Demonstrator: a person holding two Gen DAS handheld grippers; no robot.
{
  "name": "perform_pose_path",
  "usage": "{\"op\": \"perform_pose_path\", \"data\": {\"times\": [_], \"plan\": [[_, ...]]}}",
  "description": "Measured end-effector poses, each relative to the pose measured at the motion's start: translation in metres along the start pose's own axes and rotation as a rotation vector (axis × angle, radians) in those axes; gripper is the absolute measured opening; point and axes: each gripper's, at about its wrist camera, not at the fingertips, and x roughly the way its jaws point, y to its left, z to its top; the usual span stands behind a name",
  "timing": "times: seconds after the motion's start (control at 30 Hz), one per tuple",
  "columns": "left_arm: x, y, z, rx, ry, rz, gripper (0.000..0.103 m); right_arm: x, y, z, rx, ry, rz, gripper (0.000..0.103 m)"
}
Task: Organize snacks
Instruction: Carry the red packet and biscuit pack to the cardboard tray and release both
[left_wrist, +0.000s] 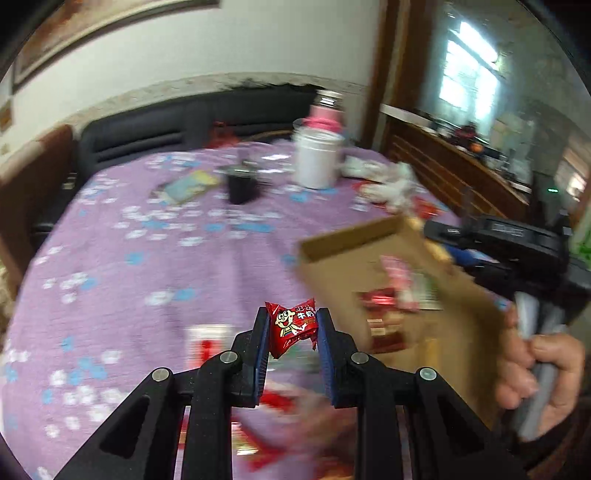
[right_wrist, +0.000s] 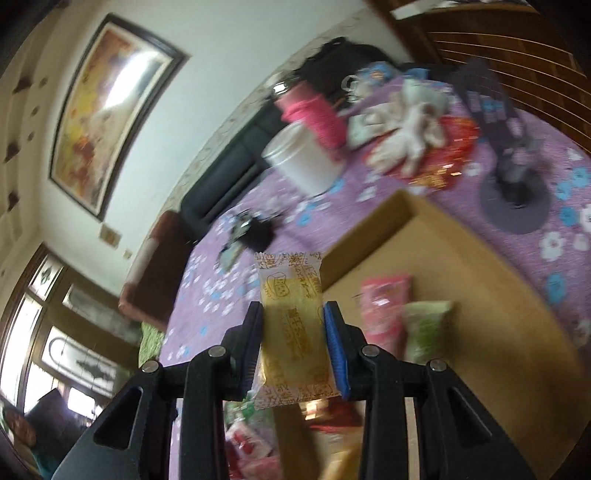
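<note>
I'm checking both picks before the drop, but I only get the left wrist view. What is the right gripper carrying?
Observer: The right gripper is shut on a yellow snack, a flat clear-edged packet with orange print.
Operator: Here the box is blurred. What's in it on your side?
Observer: A pink packet and a green packet lie side by side in the box.
Operator: Anything beyond the box I can't make out?
Observer: A dark stand with a round base sits on the purple cloth past the box's far edge.
</note>
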Motion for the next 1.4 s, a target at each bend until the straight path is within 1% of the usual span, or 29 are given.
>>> {"op": "perform_pose_path", "data": {"times": [0.03, 0.1, 0.2, 0.33, 0.37, 0.4, 0.47, 0.53, 0.57, 0.63, 0.67, 0.73, 0.87, 0.97, 1.13, 1.17, 1.3, 1.4], "plan": [[0.003, -0.008, 0.001, 0.004, 0.01, -0.023, 0.024, -0.001, -0.006, 0.002, 0.013, 0.0, -0.018, 0.032], [0.017, -0.031, -0.001, 0.017, 0.054, -0.091, 0.024, 0.0, -0.015, 0.005, 0.029, 0.005, -0.044, 0.032], [0.034, -0.064, -0.013, 0.053, 0.113, -0.142, 0.024, 0.003, -0.024, 0.006, 0.047, 0.02, -0.088, 0.032], [0.046, -0.094, -0.028, 0.108, 0.154, -0.165, 0.024, 0.006, -0.032, 0.007, 0.05, 0.039, -0.137, 0.032], [0.048, -0.101, -0.03, 0.125, 0.154, -0.168, 0.023, 0.007, -0.034, 0.007, 0.056, 0.044, -0.144, 0.032], [0.048, -0.105, -0.03, 0.135, 0.142, -0.154, 0.023, 0.007, -0.035, 0.006, 0.051, 0.05, -0.158, 0.032], [0.049, -0.108, -0.031, 0.15, 0.132, -0.149, 0.024, 0.006, -0.036, 0.007, 0.041, 0.045, -0.189, 0.032], [0.05, -0.109, -0.031, 0.143, 0.145, -0.19, 0.024, 0.002, -0.041, 0.011, 0.037, 0.041, -0.198, 0.032], [0.05, -0.111, -0.032, 0.146, 0.146, -0.195, 0.024, 0.001, -0.043, 0.014, 0.035, 0.039, -0.199, 0.032], [0.052, -0.117, -0.035, 0.161, 0.152, -0.19, 0.024, -0.002, -0.046, 0.018, 0.006, 0.034, -0.237, 0.032], [0.054, -0.119, -0.036, 0.16, 0.158, -0.195, 0.024, -0.003, -0.048, 0.018, 0.013, 0.03, -0.239, 0.032], [0.058, -0.122, -0.04, 0.156, 0.175, -0.207, 0.024, -0.002, -0.049, 0.019, 0.021, 0.046, -0.21, 0.032], [0.058, -0.124, -0.043, 0.157, 0.181, -0.212, 0.025, -0.002, -0.043, 0.02, -0.018, 0.069, -0.215, 0.034], [0.053, -0.124, -0.041, 0.162, 0.168, -0.218, 0.026, -0.007, -0.036, 0.021, -0.043, 0.052, -0.223, 0.034], [0.043, -0.121, -0.042, 0.165, 0.172, -0.223, 0.027, -0.014, -0.029, 0.02, -0.05, 0.023, -0.162, 0.034], [0.039, -0.119, -0.042, 0.164, 0.164, -0.223, 0.028, -0.015, -0.026, 0.02, -0.058, 0.018, -0.149, 0.034], [0.021, -0.103, -0.041, 0.163, 0.125, -0.206, 0.037, -0.017, -0.008, 0.016, -0.105, 0.006, -0.093, 0.034], [0.006, -0.085, -0.042, 0.151, 0.104, -0.195, 0.037, -0.017, 0.002, 0.013, -0.135, 0.001, -0.074, 0.034]]}}
